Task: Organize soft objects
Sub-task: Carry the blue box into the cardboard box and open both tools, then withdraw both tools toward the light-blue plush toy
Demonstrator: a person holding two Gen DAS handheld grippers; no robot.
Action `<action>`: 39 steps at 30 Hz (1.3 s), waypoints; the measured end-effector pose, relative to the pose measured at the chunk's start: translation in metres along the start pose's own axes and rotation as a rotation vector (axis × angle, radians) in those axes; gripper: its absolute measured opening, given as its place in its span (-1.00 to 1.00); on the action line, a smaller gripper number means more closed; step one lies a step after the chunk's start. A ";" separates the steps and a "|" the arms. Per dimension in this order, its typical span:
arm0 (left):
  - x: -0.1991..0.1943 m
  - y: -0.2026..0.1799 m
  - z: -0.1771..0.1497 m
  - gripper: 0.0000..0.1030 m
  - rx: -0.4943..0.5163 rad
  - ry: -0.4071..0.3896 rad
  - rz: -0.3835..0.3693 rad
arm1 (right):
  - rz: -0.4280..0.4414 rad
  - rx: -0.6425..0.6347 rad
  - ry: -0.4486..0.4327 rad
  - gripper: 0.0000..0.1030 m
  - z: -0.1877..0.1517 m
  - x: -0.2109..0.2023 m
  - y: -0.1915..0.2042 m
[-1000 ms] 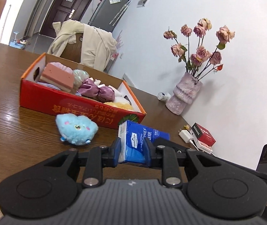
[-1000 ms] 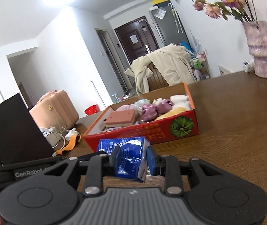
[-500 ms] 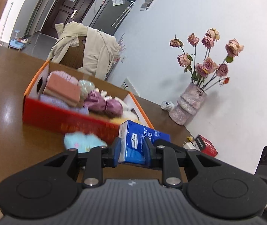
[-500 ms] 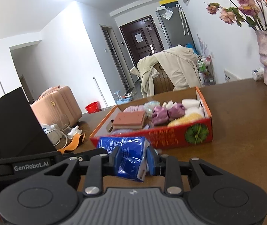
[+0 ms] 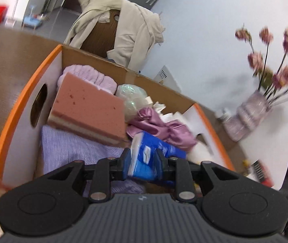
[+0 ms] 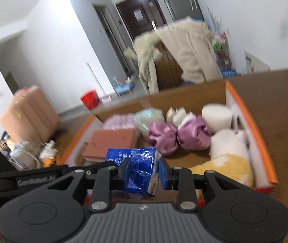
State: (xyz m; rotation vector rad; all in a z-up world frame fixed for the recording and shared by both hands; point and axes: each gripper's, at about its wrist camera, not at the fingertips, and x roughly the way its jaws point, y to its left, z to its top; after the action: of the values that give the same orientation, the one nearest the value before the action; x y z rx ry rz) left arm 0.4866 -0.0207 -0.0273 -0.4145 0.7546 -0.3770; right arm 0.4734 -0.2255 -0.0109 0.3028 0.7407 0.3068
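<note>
Between the left gripper (image 5: 142, 160) fingers (image 5: 126, 159), clenched on it, sits a blue tissue pack (image 5: 144, 162) above the box (image 5: 18, 109); the right gripper (image 6: 142, 172) fingers also grasp its other end (image 6: 138, 172).

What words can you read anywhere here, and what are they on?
"GenRobot.AI": left gripper arm, blurred.
"RCHIEF": tissue pack, cut off by a finger.
"100": same pack, beside it.
White label on the pack in the left view: too blurred to read.
Door notice: unreadable.
</note>
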 end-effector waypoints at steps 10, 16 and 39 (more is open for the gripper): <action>0.012 -0.006 -0.002 -0.44 0.097 0.057 0.010 | -0.101 -0.084 0.012 -0.61 -0.012 0.008 0.009; -0.023 -0.013 0.004 -0.37 0.117 -0.021 0.035 | -0.083 -0.093 -0.044 -0.61 0.000 -0.021 0.011; -0.243 -0.043 -0.124 0.77 0.214 -0.321 0.208 | -0.005 -0.210 -0.296 0.18 -0.090 -0.213 0.056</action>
State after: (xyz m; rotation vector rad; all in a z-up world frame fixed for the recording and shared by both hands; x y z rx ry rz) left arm 0.2266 0.0284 0.0524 -0.1848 0.4335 -0.1860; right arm 0.2527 -0.2400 0.0764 0.1430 0.4131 0.3241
